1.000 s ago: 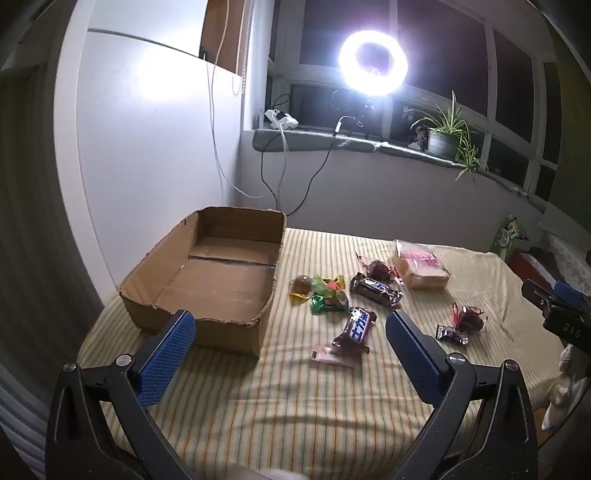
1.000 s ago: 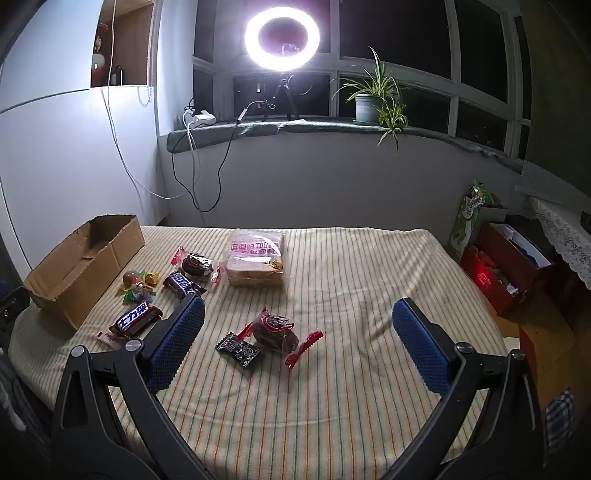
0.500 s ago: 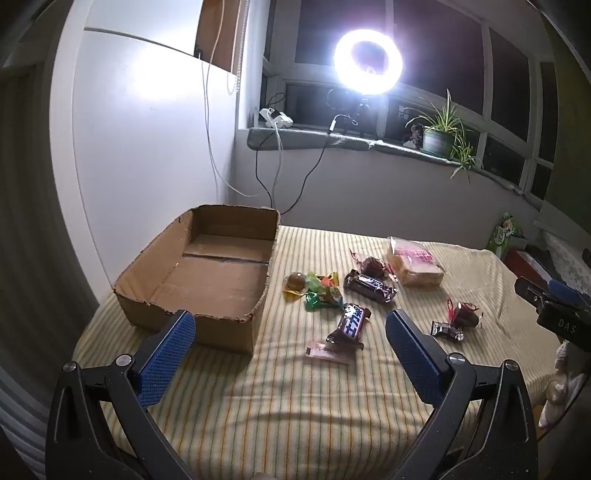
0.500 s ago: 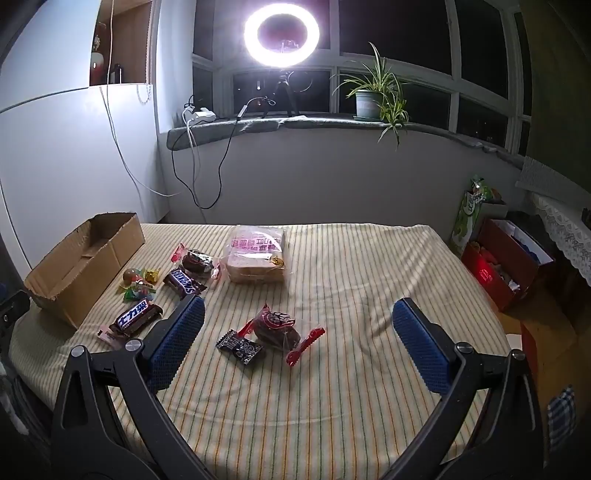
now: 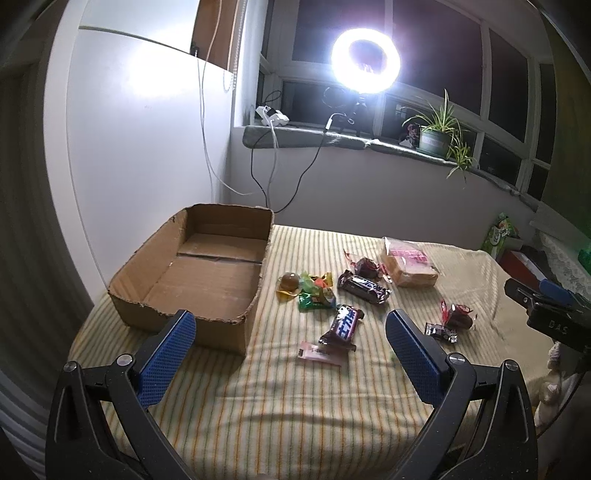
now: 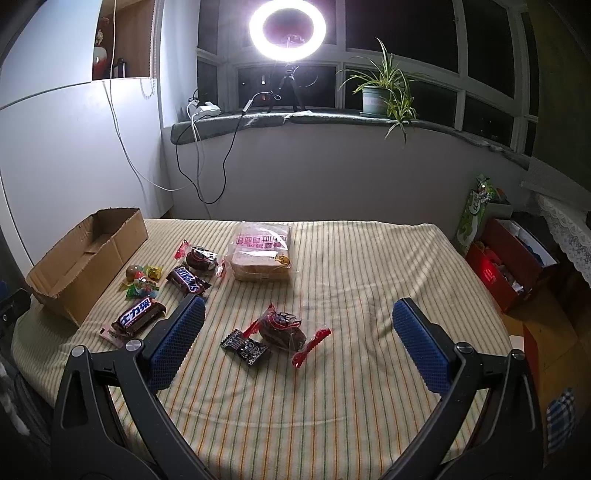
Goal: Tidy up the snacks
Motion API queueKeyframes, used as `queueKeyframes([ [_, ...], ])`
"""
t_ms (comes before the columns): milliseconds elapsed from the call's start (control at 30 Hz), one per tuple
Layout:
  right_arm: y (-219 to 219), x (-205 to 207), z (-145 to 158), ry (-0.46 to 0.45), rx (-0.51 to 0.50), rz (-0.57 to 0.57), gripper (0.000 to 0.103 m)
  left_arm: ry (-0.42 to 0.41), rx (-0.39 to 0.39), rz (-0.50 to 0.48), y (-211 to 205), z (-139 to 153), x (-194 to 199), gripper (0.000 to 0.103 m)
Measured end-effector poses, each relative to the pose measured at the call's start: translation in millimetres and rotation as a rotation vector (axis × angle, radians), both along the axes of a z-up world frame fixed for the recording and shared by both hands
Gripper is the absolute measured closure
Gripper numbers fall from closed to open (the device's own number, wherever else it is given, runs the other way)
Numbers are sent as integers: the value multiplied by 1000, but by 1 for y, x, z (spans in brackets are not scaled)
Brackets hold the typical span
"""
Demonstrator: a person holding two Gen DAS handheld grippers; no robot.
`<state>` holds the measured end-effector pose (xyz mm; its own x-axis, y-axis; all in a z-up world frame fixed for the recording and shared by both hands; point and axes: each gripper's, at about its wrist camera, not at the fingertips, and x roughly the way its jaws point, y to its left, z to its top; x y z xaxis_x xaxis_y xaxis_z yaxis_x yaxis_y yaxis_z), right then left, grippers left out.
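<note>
A table under a yellow striped cloth [image 6: 332, 266] fills a night-lit room; a ring light [image 6: 287, 27] glares at 12 o'clock on the windowsill beside a potted spider plant [image 6: 380, 92]. The left gripper [image 5: 290, 349] and right gripper [image 6: 297, 334] both hang spread wide, holding nothing. The cardboard box [image 5: 192, 273] sits at 10 o'clock, snacks scattered beside it: Snickers bars [image 6: 188, 279], bagged bread [image 6: 263, 254], candies [image 5: 310, 291].
</note>
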<state>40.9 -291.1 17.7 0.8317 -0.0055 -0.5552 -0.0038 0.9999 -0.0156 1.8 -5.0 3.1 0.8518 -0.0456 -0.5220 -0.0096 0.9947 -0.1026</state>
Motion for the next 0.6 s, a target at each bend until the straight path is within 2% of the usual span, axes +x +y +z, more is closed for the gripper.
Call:
queueKeyframes([
  [600,8,6,10,7,12,49,3,25,-9,-33,-15,7,-1,4],
])
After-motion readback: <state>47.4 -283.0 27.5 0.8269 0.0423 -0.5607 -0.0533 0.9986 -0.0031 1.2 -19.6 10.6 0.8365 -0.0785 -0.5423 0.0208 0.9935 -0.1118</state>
